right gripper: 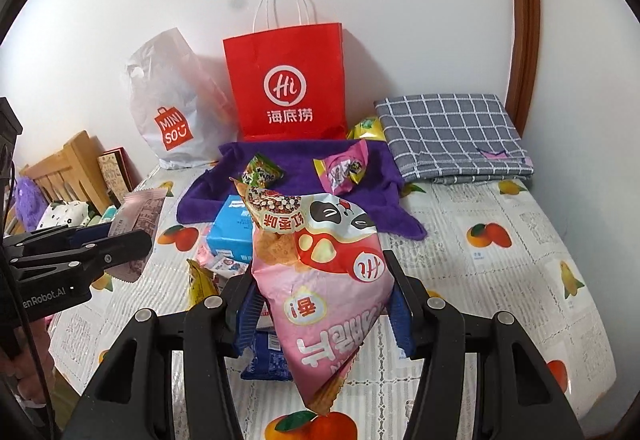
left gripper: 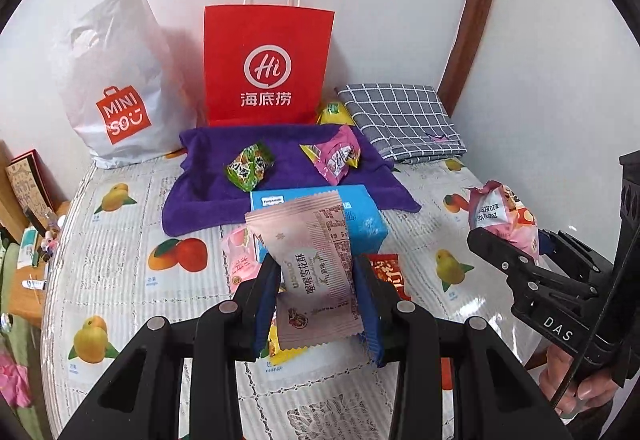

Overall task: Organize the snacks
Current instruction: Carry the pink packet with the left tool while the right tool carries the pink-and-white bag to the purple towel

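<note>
Two packets are gripped: a pale pink wrapper [left gripper: 316,272] between left gripper [left gripper: 318,304] jaws, a pink snack bag [right gripper: 324,280] between right gripper [right gripper: 324,316] jaws.

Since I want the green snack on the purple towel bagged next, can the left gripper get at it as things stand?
Probably not yet: the left gripper is shut on the pale pink packet. The green snack lies uncovered on the purple towel, beyond the blue box.

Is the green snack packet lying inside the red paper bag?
No, the green snack packet lies on the purple towel in front of the red paper bag.
</note>
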The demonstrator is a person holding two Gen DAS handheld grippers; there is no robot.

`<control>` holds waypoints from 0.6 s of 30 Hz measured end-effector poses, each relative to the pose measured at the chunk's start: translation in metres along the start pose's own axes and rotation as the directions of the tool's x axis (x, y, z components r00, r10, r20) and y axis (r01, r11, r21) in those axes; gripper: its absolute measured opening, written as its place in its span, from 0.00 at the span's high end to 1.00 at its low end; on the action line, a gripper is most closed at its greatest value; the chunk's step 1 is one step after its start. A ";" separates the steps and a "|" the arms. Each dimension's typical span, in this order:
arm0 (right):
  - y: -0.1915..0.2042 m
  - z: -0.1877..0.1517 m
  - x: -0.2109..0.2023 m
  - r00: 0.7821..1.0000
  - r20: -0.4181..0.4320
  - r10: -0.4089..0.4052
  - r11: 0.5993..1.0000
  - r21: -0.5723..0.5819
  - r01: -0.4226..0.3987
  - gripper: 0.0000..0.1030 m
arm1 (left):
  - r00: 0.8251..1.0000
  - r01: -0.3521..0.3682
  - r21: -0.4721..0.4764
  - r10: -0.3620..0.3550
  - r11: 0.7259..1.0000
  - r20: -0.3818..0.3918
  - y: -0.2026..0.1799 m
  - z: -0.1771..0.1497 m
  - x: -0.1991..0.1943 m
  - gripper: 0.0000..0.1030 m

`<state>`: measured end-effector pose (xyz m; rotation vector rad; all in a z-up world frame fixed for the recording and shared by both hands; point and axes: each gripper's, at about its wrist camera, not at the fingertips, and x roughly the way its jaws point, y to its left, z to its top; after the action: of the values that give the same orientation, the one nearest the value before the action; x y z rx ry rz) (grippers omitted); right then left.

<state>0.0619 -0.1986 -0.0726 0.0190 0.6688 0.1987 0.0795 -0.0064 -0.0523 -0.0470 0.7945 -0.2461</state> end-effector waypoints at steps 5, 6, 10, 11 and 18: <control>0.002 0.009 -0.001 1.000 0.013 -0.007 1.000 -0.009 0.007 0.48 | 1.000 -0.006 -0.005 0.007 1.000 0.007 0.000 0.007 -0.003 0.66; 0.002 0.011 -0.002 1.000 0.020 -0.009 1.000 -0.013 0.010 0.48 | 1.000 -0.010 -0.001 0.010 1.000 0.009 0.000 0.009 -0.003 0.66; 0.004 0.019 -0.001 0.999 0.032 -0.005 1.000 -0.016 0.005 0.48 | 1.000 -0.016 0.005 0.016 1.000 0.013 0.000 0.015 -0.003 0.66; 0.005 0.021 0.000 0.999 0.034 -0.002 1.000 -0.016 0.002 0.48 | 1.000 -0.017 0.004 0.017 1.000 0.016 0.001 0.017 -0.002 0.66; 0.009 0.036 0.015 0.999 0.036 0.010 0.999 -0.040 -0.009 0.48 | 1.000 -0.017 -0.010 0.017 1.000 0.018 0.008 0.031 0.006 0.66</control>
<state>0.0941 -0.1853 -0.0527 -0.0120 0.6289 0.2205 0.1070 -0.0018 -0.0362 -0.0522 0.7779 -0.2255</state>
